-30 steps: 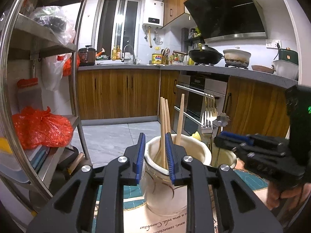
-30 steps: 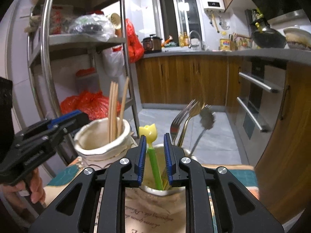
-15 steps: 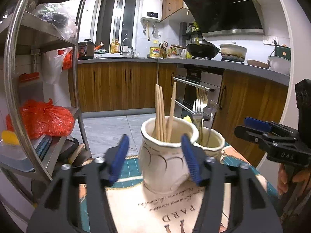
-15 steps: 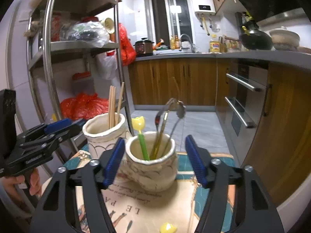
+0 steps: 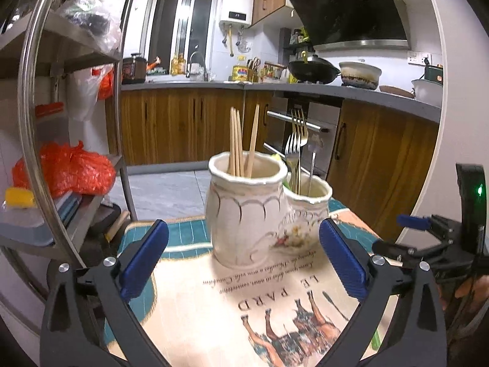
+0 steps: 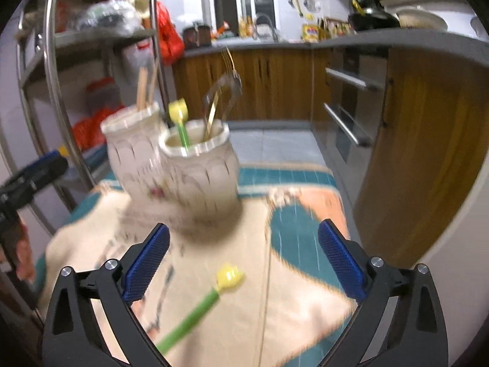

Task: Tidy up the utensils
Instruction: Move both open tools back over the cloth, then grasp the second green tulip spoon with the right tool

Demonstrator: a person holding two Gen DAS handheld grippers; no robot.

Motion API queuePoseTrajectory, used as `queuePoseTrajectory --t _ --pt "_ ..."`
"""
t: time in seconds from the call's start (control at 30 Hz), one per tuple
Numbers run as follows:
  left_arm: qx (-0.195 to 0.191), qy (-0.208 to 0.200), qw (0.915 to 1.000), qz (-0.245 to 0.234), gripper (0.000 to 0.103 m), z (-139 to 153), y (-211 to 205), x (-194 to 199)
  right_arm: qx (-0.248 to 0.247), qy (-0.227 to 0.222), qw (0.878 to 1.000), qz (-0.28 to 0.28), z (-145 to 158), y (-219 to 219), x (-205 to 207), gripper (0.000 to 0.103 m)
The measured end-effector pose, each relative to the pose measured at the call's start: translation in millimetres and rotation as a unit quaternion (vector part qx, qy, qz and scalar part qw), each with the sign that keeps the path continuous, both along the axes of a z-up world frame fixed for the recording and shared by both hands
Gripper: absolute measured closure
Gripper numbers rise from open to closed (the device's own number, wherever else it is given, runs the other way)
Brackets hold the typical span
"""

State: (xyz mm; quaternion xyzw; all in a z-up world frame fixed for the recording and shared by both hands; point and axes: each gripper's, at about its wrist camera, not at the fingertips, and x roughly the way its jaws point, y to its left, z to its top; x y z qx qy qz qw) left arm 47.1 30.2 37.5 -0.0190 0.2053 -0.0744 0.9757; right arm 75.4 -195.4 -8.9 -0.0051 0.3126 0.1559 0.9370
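Note:
Two cream ceramic jars stand side by side on a printed cloth. The taller jar [image 5: 246, 214] [image 6: 134, 153] holds wooden chopsticks [image 5: 241, 140]. The shorter jar [image 5: 307, 211] [image 6: 200, 174] holds metal forks [image 5: 295, 143] and a green utensil with a yellow tulip top [image 6: 180, 122]. A second green tulip utensil [image 6: 204, 299] lies on the cloth between my right gripper's fingers. My left gripper [image 5: 243, 263] is open and empty in front of the jars. My right gripper [image 6: 243, 263] is open and empty, back from the jars; it also shows in the left wrist view [image 5: 409, 238].
The cloth [image 5: 275, 312] covers a small table. A steel rack [image 5: 73, 165] with red bags stands to the left. Wooden kitchen cabinets [image 5: 382, 165] and an oven [image 6: 348, 116] stand behind and to the right. The right view is blurred.
Both grippers opened, letting go of the chopsticks and the tulip utensil in the jars, and drew back from them. The right gripper now looks down at the second tulip utensil.

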Motion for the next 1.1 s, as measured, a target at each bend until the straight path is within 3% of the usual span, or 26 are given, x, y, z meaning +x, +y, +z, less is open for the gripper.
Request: queuePoseTrajectory --t 0.2,0.5,0.6,0.67,0.77,0.9,0.97,1.1 --pt "-0.008 0.017 0.9998 -0.002 0.006 -9 -1 -12 -0.028 0.025 0.999 0.004 -17 13 -19 0.006" --pt "0.014 0.018 0.9995 -0.022 0.006 -15 -14 -27 -0.062 0.034 0.997 0.020 -30 36 -39 0.006" --pt "0.011 0.019 0.9996 -0.018 0.006 -15 -10 -28 -0.067 0.046 0.996 0.023 -34 41 -37 0.011" --pt "0.007 0.020 0.9996 -0.016 0.006 -13 -8 -28 -0.070 0.057 0.996 0.021 -37 43 -34 0.033" --pt "0.002 0.019 0.9997 -0.015 0.006 -13 -4 -29 -0.067 0.080 0.994 0.017 -43 43 -30 0.054" --pt "-0.005 0.021 0.9997 -0.014 0.006 -12 1 -30 -0.060 0.096 0.993 0.016 -46 44 -26 0.068" --pt "-0.007 0.021 0.9996 -0.016 0.006 -11 1 -30 -0.051 0.103 0.993 0.017 -46 44 -24 0.081" --pt "-0.006 0.020 0.9996 -0.020 0.006 -11 1 -31 -0.031 0.112 0.993 0.020 -46 41 -20 0.091"
